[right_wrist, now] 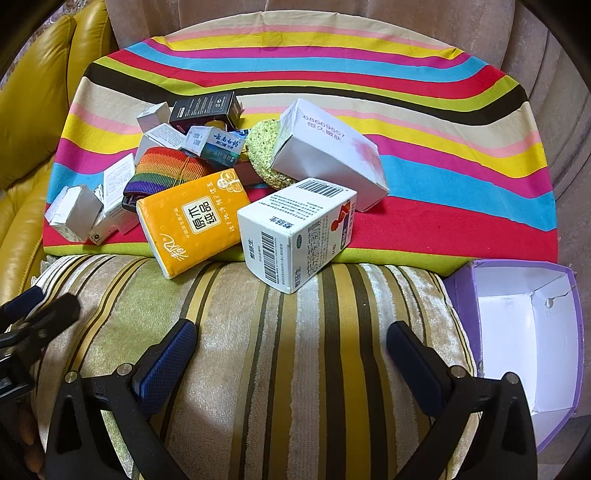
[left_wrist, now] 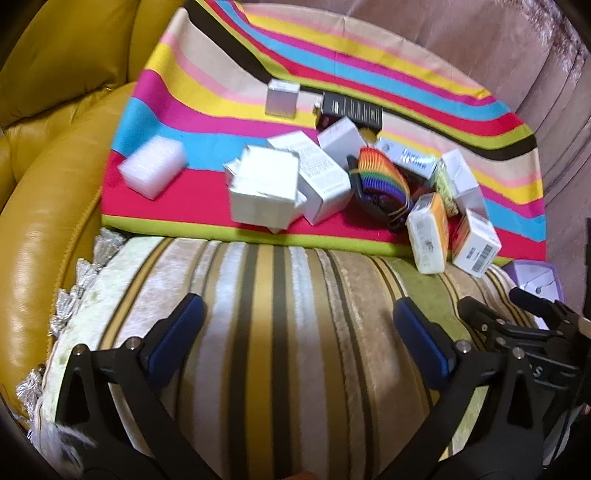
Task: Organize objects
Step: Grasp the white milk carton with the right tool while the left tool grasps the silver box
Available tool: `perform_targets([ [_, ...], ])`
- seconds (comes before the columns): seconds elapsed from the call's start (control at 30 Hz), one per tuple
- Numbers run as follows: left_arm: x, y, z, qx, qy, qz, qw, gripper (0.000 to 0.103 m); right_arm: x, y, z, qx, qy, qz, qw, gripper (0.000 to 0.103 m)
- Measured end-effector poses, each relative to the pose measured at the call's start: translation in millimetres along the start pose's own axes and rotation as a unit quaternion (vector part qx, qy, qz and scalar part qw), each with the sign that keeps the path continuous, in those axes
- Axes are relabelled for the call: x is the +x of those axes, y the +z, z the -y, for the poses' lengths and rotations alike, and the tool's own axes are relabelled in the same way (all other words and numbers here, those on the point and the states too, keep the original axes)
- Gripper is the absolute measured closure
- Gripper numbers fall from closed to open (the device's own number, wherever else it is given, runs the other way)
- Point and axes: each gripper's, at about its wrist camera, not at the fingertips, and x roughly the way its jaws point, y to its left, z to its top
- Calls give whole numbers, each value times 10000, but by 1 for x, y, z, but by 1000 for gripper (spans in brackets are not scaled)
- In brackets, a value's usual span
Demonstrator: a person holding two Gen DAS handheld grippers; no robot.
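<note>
A heap of small boxes lies on a bright striped cloth (right_wrist: 443, 192). In the right wrist view a white barcode box (right_wrist: 295, 236) and an orange tissue pack (right_wrist: 192, 218) sit at the cloth's near edge, with a bigger white box (right_wrist: 328, 155), a rainbow pouch (right_wrist: 166, 170), a green sponge (right_wrist: 264, 147) and a black box (right_wrist: 207, 107) behind. My right gripper (right_wrist: 291, 339) hangs open over the striped cushion, nothing between its fingers. The left wrist view shows the same heap: white boxes (left_wrist: 264, 188), the rainbow pouch (left_wrist: 380, 177), a foam block (left_wrist: 153, 171). My left gripper (left_wrist: 299, 314) is open and empty too.
An open purple box (right_wrist: 524, 332) with a white inside stands at the right, beside the striped cushion (right_wrist: 295, 369). A yellow leather sofa arm (left_wrist: 44, 221) rises on the left. A pinkish backrest (right_wrist: 369, 14) closes off the far side.
</note>
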Motion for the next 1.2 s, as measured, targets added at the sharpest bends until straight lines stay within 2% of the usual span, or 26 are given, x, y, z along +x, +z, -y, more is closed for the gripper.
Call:
perform_targets([
  [0.17, -20, 6, -18, -230, -7, 405, 9989, 7, -1, -1, 2, 5, 22, 31, 10000, 0],
  [0.23, -22, 10, -23, -225, -120, 467, 9986, 9, -1, -1, 3, 11, 14, 49, 10000, 0],
  [0.33, -15, 19, -24, -153, -310, 445, 9984, 14, 0, -1, 1, -3, -30, 66, 10000, 0],
  [0.5, 5, 38, -24, -236, -199, 359, 9989, 16, 0, -2, 3, 9, -1, 102, 9999, 0],
  [0.6, 19, 48, -24, -252, -124, 213, 9994, 21, 2, 0, 1, -34, -45, 77, 10000, 0],
  [0.7, 34, 55, -25, -324, -7, 93, 9994, 31, 3, 2, 1, -38, -27, 48, 10000, 0],
  [0.77, 40, 58, -25, -335, -19, 47, 9994, 47, 4, 4, 3, -51, 43, 28, 10000, 0],
  [0.83, 42, 59, -25, -336, -65, 34, 9994, 54, 5, 7, 8, -84, 156, -58, 9998, 0],
  [0.9, 42, 58, -25, -312, -67, 71, 9995, 54, 5, 10, 13, -26, 308, -86, 9995, 0],
  [0.97, 39, 56, -23, -274, -48, 149, 9995, 55, 1, 12, 21, 157, 512, 69, 9985, 0],
  [1.07, 33, 55, -21, -239, -30, 279, 9993, 55, -6, 18, 40, 797, 841, 440, 9923, 0],
  [1.2, 29, 54, -17, -211, -58, 356, 9991, 55, -5, 29, 48, 1123, 795, 583, 9888, 0],
])
